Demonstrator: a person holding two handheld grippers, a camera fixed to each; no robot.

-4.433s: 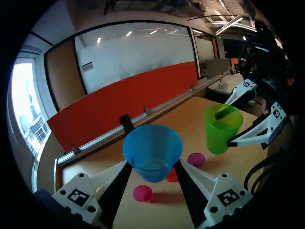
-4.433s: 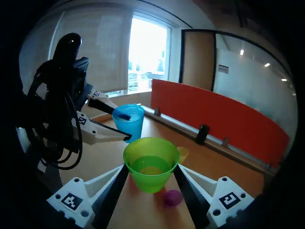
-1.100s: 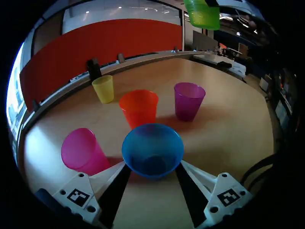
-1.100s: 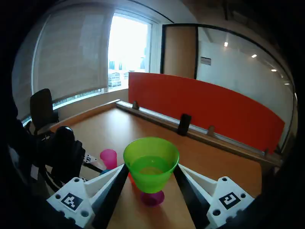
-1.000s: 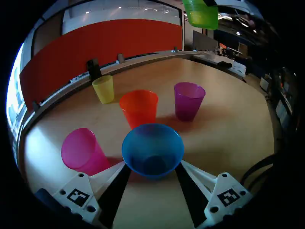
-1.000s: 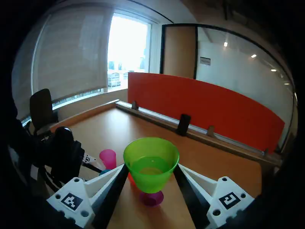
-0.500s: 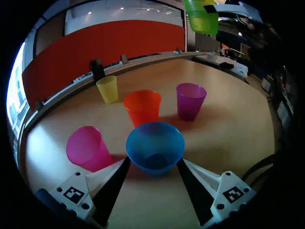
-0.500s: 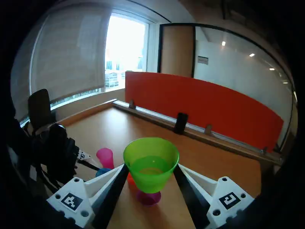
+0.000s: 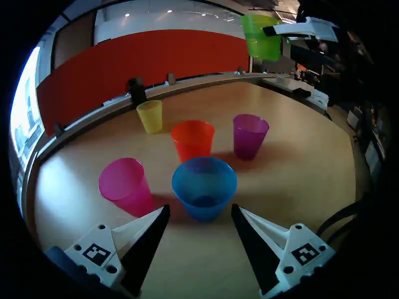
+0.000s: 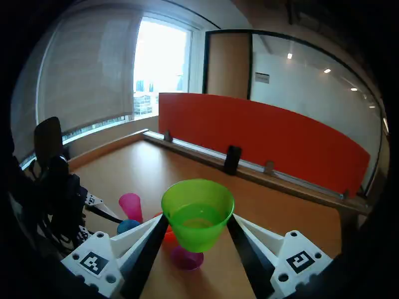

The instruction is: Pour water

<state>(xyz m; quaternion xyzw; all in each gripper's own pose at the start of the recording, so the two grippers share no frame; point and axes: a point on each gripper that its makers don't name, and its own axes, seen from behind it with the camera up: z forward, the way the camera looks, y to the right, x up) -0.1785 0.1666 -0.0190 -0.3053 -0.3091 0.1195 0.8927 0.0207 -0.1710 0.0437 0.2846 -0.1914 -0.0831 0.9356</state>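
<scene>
- Wooden desk (image 9: 299,169) lies under both grippers, its top bare on the right out to the curved edge.
- Nearest in the left gripper view, the left gripper (image 9: 199,207) has its jaws spread wide and holds nothing. Its tips flank the blue cup (image 9: 204,187) with a gap on each side.
- That blue cup stands upright on the desk, with open room in front of it.
- Just beside it on the left is a pink cup (image 9: 124,185), and just behind it an orange cup (image 9: 192,139). A purple cup (image 9: 249,135) stands apart to the orange one's right.
- Farther off, a yellow cup (image 9: 150,115) stands near the back edge, where a rail runs below the red partition (image 9: 124,70).
- High above the desk, the right gripper (image 10: 197,217) has its jaws closed on the green cup (image 10: 198,234), both fingers pressing its sides. The cup is upright, with water partway up inside.
</scene>
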